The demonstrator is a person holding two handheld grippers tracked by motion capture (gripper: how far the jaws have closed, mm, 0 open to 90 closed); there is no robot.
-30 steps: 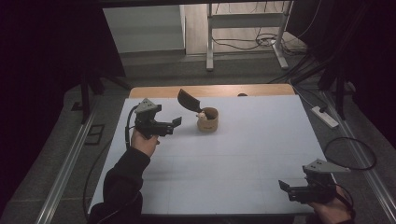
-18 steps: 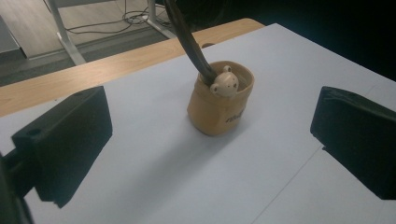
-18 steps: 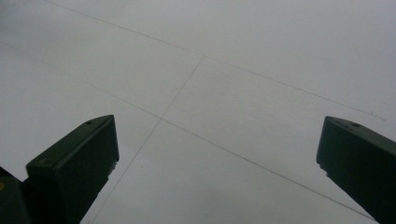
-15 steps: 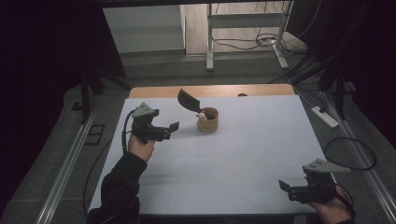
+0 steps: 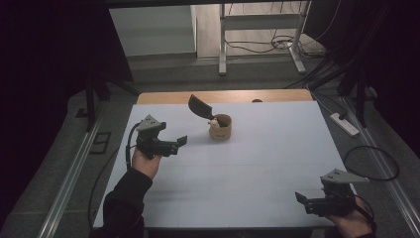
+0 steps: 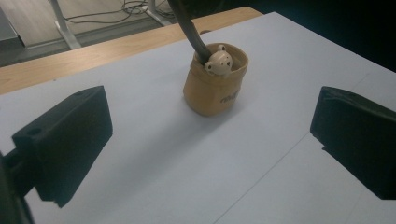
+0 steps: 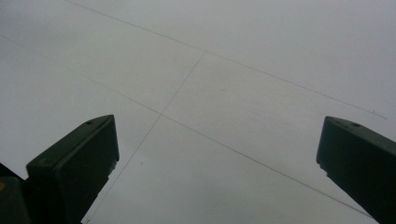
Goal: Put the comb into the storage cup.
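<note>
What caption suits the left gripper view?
Open hand-held gripper faces a tan bear-trimmed cup holding a black utensil.

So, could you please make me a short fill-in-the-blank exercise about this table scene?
1. The tan cup carries a small ____ figure on its rim.
2. A black spatula stands in the cup, and its handle leans out over the ____.
3. The jaws of the left gripper are ____ and point toward the cup.
4. The right gripper holds ____ between its jaws, above the white table.

Missing words: bear; rim; open; nothing
</note>
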